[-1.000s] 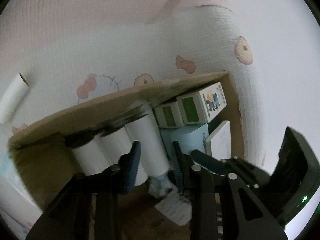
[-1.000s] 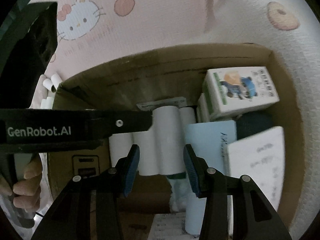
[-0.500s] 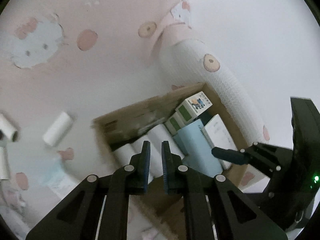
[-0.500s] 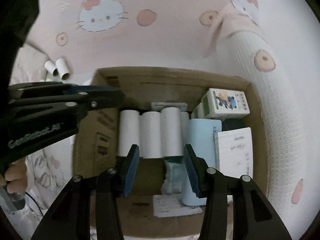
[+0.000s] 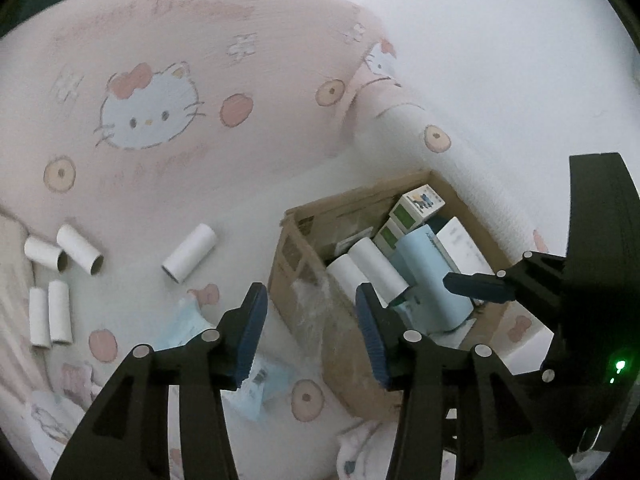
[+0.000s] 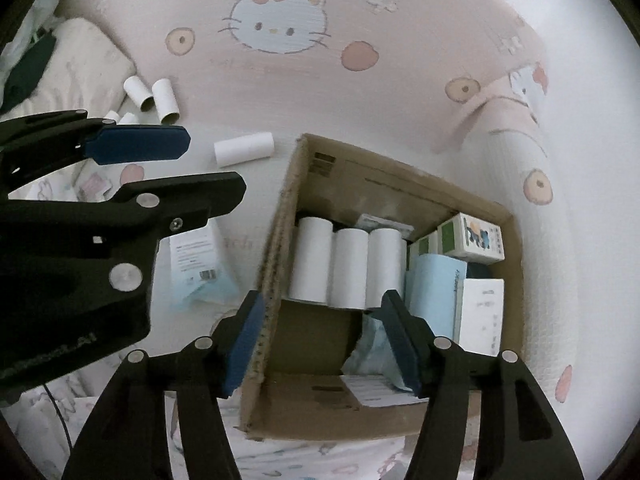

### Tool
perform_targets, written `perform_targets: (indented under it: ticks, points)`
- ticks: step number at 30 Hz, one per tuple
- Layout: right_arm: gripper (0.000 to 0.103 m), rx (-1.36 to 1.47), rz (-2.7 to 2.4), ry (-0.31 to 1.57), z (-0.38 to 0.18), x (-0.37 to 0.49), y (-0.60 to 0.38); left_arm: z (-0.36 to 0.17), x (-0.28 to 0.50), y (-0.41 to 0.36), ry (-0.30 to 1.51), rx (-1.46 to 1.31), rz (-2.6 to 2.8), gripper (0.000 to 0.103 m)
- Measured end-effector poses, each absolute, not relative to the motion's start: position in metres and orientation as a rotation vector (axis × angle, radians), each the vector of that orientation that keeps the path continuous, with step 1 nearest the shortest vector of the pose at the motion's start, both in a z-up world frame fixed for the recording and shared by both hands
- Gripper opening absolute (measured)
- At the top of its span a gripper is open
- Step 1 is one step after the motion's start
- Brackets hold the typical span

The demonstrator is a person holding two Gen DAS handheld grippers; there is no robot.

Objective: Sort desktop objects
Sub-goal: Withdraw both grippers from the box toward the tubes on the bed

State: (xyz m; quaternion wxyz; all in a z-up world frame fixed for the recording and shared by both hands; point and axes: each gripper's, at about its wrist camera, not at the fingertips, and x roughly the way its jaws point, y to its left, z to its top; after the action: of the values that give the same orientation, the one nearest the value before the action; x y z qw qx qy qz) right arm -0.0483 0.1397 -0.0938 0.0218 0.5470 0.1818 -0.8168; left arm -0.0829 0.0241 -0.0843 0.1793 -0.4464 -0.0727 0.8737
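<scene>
A cardboard box point(image 6: 400, 428) sits on a Hello Kitty blanket and holds three white paper rolls point(image 6: 346, 268) side by side, a light blue pack point(image 6: 434, 292), a white box point(image 6: 480, 312) and small green-and-white cartons point(image 6: 470, 236). The box also shows in the left wrist view point(image 5: 356, 364). My left gripper point(image 5: 310, 334) is open and empty, above the box's left wall. My right gripper point(image 6: 322, 342) is open and empty, above the box's near left part. One loose white roll point(image 5: 190, 254) lies left of the box, also in the right wrist view point(image 6: 244, 149).
Several more cardboard tubes point(image 5: 60, 276) lie at the far left on the blanket point(image 5: 160, 160). A light blue wipes packet point(image 6: 200, 272) lies just left of the box. A pillow point(image 6: 80, 68) sits at the far left. A white wall point(image 5: 500, 60) rises behind the box.
Both grippers have pulled back and up from the box. My left gripper went from open to nearly closed, then opened wide. The right gripper opened wider. The view now takes in the loose tubes.
</scene>
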Motion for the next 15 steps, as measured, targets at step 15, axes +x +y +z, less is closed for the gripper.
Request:
perform_targets:
  ticks: [15]
  points:
    - [0.059,1.283,-2.648,0.584,-0.110,-0.018,0.059,-0.186,-0.058,-0.110,-0.592,-1.357,2.516,0.050]
